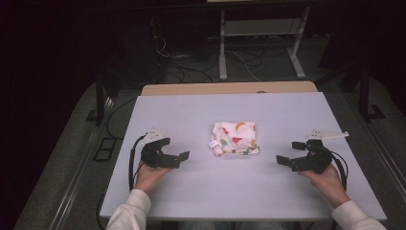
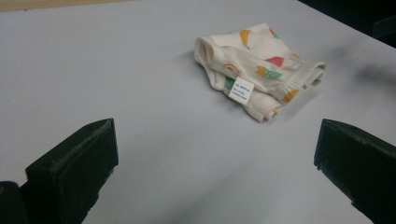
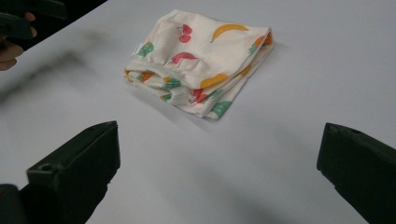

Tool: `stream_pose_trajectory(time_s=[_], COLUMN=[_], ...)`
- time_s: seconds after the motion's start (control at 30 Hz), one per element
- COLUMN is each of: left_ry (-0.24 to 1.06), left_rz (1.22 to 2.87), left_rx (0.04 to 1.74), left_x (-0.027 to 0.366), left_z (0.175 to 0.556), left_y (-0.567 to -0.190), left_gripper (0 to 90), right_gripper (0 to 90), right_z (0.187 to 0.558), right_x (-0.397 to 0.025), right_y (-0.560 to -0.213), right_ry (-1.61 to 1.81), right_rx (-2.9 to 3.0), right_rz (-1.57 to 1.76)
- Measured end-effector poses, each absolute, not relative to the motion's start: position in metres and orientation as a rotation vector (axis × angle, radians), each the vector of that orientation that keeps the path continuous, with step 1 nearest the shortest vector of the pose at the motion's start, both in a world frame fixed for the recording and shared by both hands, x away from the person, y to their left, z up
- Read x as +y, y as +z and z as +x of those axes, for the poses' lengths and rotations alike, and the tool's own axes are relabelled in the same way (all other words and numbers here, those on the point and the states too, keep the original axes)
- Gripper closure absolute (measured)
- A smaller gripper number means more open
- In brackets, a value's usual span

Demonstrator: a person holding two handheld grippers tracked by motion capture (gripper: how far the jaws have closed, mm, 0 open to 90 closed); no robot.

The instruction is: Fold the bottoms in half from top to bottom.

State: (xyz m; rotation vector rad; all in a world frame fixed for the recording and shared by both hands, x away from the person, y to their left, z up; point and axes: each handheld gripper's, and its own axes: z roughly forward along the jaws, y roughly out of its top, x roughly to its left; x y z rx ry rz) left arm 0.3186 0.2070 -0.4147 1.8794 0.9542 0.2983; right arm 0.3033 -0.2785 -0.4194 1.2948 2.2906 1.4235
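My left gripper [image 1: 176,152] rests on the table [image 1: 191,191], its jaws spread wide with nothing between them; my right gripper [image 1: 291,152] sits at the opposite side, jaws likewise apart and empty. The jaws are matte black blocks with squared tips. Between the two grippers, well apart from both, lies a folded cloth garment [image 1: 235,138] on the smooth pale grey tabletop. It is soft cream fabric, folded into a squarish bundle with a gathered hem, printed with bananas, cherries and other fruit in yellow, red, orange and green. A small white tag [image 2: 242,90] with blue print, too small to read, hangs from its edge.
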Motion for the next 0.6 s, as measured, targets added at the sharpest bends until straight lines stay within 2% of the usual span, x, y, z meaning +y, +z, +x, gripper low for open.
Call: stream_pose_trajectory(time_s=[0.6], left_ry=[0.317], left_rz=[1.898], left_rx=[0.850], left_x=[0.209], left_z=[0.289], left_y=[-0.424], left_gripper=[0.0], right_gripper=[0.0], right_z=[0.276], right_x=[-0.283], right_y=[-0.434], right_ry=[1.402], right_rx=[2.274], right_rz=[1.241])
